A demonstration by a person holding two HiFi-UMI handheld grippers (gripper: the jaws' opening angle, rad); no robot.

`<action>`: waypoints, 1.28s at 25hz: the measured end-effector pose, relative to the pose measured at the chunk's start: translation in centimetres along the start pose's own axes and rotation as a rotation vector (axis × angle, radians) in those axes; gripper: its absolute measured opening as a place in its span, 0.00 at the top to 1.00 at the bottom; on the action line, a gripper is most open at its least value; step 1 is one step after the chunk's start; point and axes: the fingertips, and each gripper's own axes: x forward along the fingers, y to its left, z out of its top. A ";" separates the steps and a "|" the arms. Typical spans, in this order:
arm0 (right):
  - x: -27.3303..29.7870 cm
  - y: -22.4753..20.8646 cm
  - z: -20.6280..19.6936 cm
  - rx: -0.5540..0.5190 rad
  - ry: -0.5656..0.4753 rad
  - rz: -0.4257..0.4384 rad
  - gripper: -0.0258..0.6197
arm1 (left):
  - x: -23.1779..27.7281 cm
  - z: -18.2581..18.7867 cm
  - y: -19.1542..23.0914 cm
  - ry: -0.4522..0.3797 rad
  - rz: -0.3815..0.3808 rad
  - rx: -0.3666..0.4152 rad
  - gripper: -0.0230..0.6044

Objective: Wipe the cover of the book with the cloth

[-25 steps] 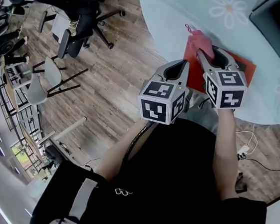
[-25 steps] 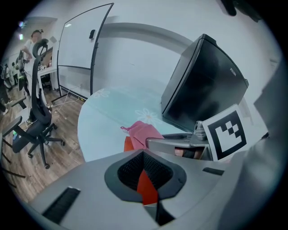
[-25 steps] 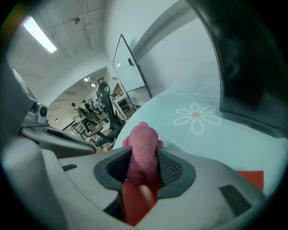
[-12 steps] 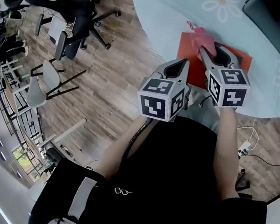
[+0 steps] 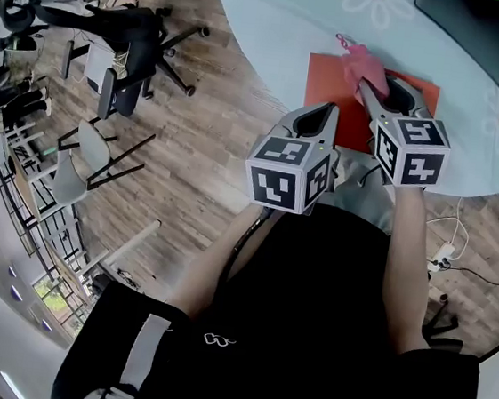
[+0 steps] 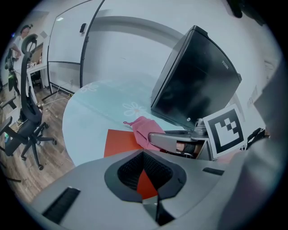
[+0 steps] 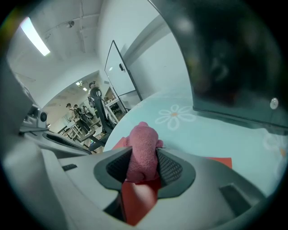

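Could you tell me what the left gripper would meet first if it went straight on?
Most likely the red book lying on the table: its cover shows straight ahead of the left gripper, though depth is hard to judge.

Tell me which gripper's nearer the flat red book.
Right. The right gripper is over the flat red book, clamping the pink cloth there. The left gripper hangs short of the book's near edge, holding nothing.

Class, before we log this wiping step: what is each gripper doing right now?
Left gripper: closed, holding nothing.
Right gripper: closed on the pink cloth.
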 end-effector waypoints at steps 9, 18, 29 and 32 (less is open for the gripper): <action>-1.6 -2.3 -0.4 0.030 -0.019 -0.051 0.71 | 0.8 -0.5 -1.3 0.015 -0.034 0.002 0.95; -2.6 -3.5 -0.5 0.037 -0.033 -0.084 0.71 | 0.6 -0.9 -1.1 0.010 -0.027 -0.010 0.95; -4.4 -5.0 -1.5 0.034 -0.030 -0.125 0.71 | 0.5 -1.5 -2.6 0.001 -0.040 -0.002 0.95; -4.9 -5.5 -1.6 0.036 -0.029 -0.136 0.71 | 0.4 -1.4 -2.8 -0.003 -0.039 -0.001 0.95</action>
